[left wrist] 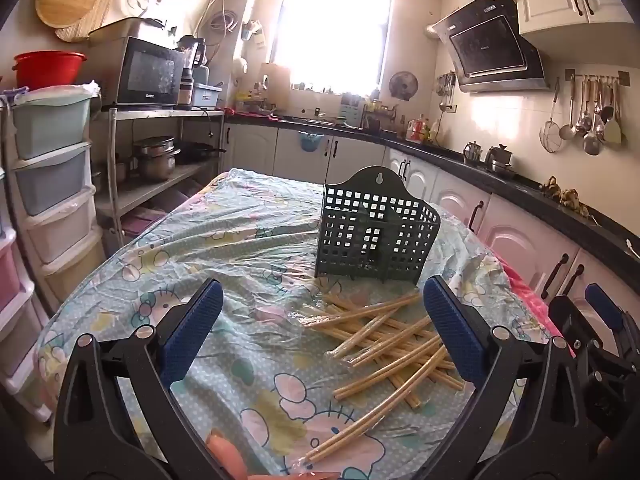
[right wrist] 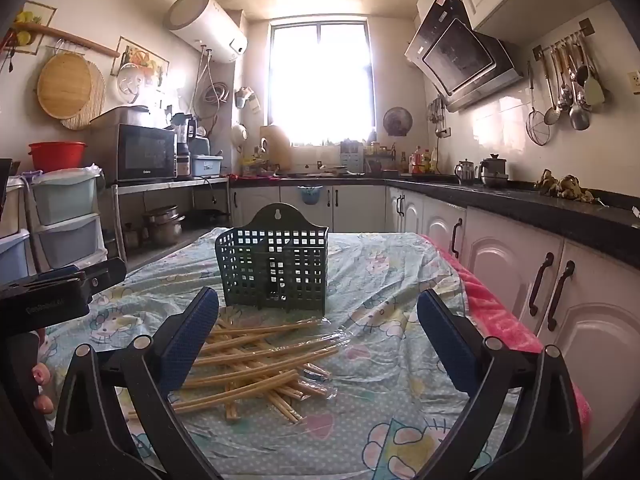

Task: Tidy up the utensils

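Clearly both of my grippers are empty with their jaws spread wide: the left gripper [left wrist: 320, 320] and the right gripper [right wrist: 318, 328] each hang above the table, pads touching nothing. The chopsticks [left wrist: 384, 336] lie in a crossed, loose pile, and that tangle is my main worry. If I close on one stick where another crosses it, I may pinch two at once, or lever a neighbour off the heap. They rest on a clear plastic sheet [left wrist: 256, 240] over the cartoon tablecloth [right wrist: 384, 432], wrinkled and probably slick, so a glancing pad could send a stick skidding or snag the film. The green slotted chopstick basket [left wrist: 374, 232] stands upright but looks light; a poke with a stick against its rim could tip or shove it.

From the left gripper the pile sits toward the right pad, low and near, with the basket just beyond. From the right gripper the pile [right wrist: 256, 360] lies toward the left pad, basket [right wrist: 276, 268] just behind it.
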Tool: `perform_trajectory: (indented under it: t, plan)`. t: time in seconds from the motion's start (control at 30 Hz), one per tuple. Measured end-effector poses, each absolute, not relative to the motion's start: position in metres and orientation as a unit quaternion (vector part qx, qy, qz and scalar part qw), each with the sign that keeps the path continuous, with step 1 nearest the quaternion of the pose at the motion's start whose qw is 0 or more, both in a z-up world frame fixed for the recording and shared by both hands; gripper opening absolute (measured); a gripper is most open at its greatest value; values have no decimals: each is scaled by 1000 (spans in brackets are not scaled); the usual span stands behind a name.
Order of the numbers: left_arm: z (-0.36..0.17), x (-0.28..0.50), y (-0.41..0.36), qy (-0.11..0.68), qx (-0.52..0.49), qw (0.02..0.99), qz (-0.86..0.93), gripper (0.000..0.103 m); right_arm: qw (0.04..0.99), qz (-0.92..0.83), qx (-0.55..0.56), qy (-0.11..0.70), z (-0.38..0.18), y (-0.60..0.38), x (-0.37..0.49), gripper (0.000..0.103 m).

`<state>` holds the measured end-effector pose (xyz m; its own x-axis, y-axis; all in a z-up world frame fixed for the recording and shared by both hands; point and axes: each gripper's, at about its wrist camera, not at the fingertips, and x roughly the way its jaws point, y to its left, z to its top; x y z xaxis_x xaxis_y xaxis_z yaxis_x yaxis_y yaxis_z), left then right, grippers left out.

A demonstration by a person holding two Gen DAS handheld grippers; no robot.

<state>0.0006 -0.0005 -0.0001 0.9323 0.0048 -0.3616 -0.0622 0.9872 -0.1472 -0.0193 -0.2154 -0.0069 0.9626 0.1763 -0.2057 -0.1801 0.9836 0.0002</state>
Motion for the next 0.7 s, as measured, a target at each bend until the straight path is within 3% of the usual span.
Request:
perform_trajectory:
  t: [0.7]
  plan:
    - [1, -2, -5, 178, -78, 981, 6, 93, 991, 89, -11, 96, -3, -213, -21, 97]
